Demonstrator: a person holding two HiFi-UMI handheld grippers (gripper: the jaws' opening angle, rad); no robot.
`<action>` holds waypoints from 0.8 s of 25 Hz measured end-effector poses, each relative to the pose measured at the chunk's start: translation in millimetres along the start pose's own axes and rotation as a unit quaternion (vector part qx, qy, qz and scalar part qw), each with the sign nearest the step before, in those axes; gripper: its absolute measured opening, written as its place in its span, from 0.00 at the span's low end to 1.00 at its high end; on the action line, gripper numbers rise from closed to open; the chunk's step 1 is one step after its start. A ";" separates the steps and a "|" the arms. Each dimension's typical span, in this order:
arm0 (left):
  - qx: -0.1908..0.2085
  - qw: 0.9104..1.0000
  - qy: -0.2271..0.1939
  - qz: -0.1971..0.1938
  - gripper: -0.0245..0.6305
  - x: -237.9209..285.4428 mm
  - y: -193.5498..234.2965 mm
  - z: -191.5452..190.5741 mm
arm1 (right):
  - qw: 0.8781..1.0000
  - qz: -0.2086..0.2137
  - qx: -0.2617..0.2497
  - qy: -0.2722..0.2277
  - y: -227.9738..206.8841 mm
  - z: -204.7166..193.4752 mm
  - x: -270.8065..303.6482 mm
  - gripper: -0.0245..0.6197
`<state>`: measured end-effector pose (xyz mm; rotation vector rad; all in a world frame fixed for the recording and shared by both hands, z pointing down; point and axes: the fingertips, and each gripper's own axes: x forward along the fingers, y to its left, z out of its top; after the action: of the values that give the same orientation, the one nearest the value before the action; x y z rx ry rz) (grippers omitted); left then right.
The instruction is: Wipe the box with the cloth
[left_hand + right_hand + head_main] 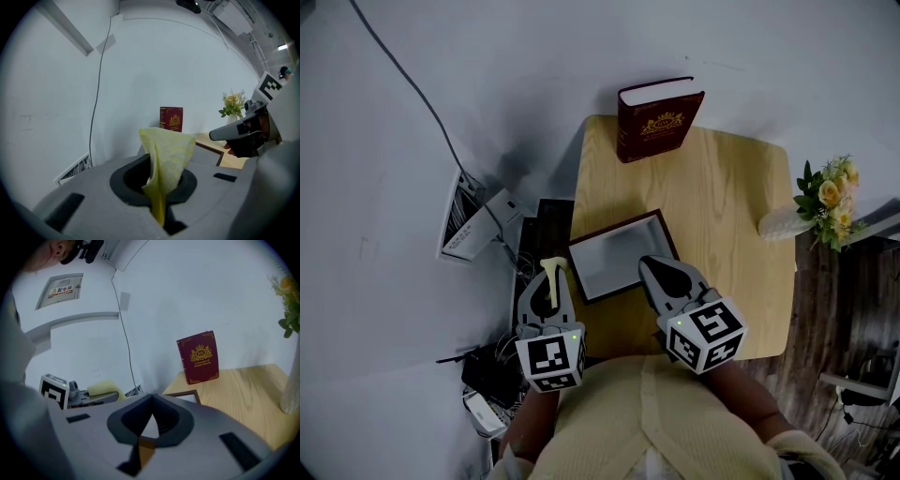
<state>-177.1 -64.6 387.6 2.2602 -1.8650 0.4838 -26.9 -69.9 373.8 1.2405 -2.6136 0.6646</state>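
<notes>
Holding one tool in each hand, the person is standing at the near edge of the desk (727, 202). The left gripper (547, 289) is clamping a yellow cloth (166, 154); its jaws are pressing together on the lower fold, and the loose upper part is sticking up beyond the tips. This gripper is hovering just off the desk's near left corner. The right gripper (664, 277) is carrying nothing: its jaws are meeting at the tips, with only the desk showing through the gap behind them. It is hanging above the near edge.

A red box (659, 120) is standing upright at the far edge, near the far left corner. A shallow brown-rimmed tray (609, 261) is lying flat along the left edge, between the two grippers and the red box. A vase of flowers (825, 199) is sitting at the right edge.

The cloth is touching neither the red box nor the tray. Judging from this, the cloth pick-up is complete and no wiping is under way; the approach to the box and every wiping stroke are remaining.
</notes>
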 end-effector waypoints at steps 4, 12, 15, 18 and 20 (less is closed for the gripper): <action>-0.020 1.000 0.012 -0.003 0.07 2.7 -0.8 -8.4 | 1.000 -0.006 -0.009 0.003 -1.7 -1.9 0.2 0.08; -0.027 0.999 0.016 -0.010 0.07 6.8 -2.4 -7.8 | 1.000 -0.016 -0.011 0.002 -4.9 -2.1 -0.1 0.08; -0.029 0.999 0.017 -0.013 0.07 7.0 -3.3 -9.1 | 1.000 -0.019 -0.011 -0.001 -5.6 -1.2 -1.4 0.08; -0.029 0.999 0.018 -0.013 0.07 6.6 -3.2 -9.7 | 1.000 -0.022 -0.011 -0.003 -6.5 -0.3 -2.3 0.08; -0.028 0.999 0.019 -0.013 0.07 6.9 -4.1 -10.1 | 1.000 -0.025 -0.010 -0.003 -8.1 -0.4 -3.2 0.08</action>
<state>-173.4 -66.8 399.7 2.2218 -1.8046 0.4619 -18.7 -72.0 375.6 1.2992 -2.5783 0.6243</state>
